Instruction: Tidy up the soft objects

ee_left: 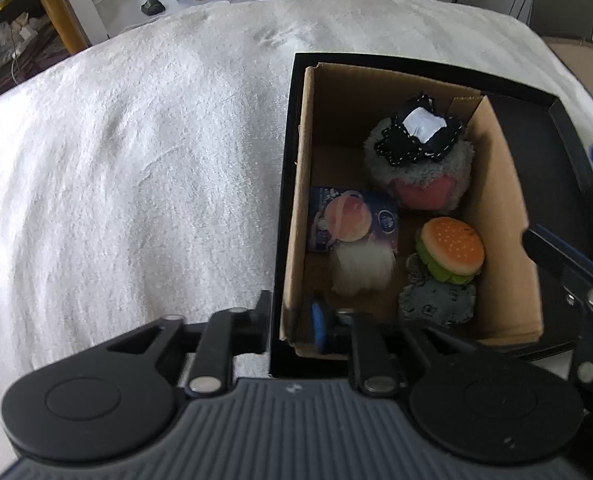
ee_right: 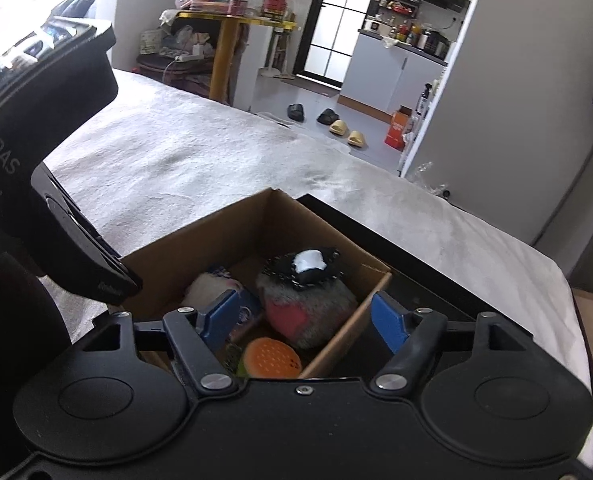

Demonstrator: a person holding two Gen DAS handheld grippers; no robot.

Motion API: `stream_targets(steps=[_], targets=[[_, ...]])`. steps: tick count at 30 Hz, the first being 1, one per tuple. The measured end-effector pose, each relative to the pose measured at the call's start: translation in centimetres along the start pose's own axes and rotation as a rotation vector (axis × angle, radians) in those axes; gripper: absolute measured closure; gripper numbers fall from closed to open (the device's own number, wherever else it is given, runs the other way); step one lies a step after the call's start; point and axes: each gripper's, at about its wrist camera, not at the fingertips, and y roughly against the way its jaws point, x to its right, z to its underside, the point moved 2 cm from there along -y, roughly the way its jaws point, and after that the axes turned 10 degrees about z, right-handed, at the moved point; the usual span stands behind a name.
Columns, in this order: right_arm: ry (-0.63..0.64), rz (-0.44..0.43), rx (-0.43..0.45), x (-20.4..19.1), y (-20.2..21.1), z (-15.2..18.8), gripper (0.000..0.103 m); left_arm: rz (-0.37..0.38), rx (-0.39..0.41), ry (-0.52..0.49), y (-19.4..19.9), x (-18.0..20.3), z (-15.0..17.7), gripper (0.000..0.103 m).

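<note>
A cardboard box (ee_left: 504,208) sits in a black tray (ee_left: 568,184) on a white fluffy cover. In it lie a grey plush ball with a pink mouth and black patch (ee_left: 420,160), a burger toy (ee_left: 452,248), a grey lumpy toy (ee_left: 436,300), a white fluffy toy (ee_left: 360,268) and a space-print card (ee_left: 356,220). My left gripper (ee_left: 292,320) is low at the box's near left wall; one blue pad shows inside, the other finger is hidden. My right gripper (ee_right: 304,320) is open and empty above the box (ee_right: 216,232), over the plush ball (ee_right: 308,304) and burger (ee_right: 270,356).
The white cover (ee_left: 136,160) spreads wide to the left of the box. The right gripper's arm (ee_left: 568,272) shows at the right edge of the left wrist view. Beyond the bed are slippers (ee_right: 344,130), a yellow-legged table (ee_right: 224,52) and a kitchen.
</note>
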Motion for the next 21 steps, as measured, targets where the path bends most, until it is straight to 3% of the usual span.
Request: stream_targets(steps=[1, 4, 13, 21], targets=[[-0.010, 0.004, 0.003, 0.3, 0.3, 0.1, 0.027, -0.004, 0.006, 0.012, 0.3, -0.1, 0.1, 0.061], [-0.043, 0.020, 0.007, 1.3, 1.1, 0.4, 0.022, -0.016, 0.052, 0.035, 1.5, -0.1, 0.1, 0.052], [-0.213, 0.067, 0.000, 5.4, 3.5, 1.4, 0.013, -0.074, 0.103, 0.012, 4.9, 1.9, 0.3, 0.050], [-0.383, 0.119, -0.019, 8.9, 5.7, 2.9, 0.004, -0.034, 0.158, 0.010, 9.2, 4.1, 0.7, 0.040]])
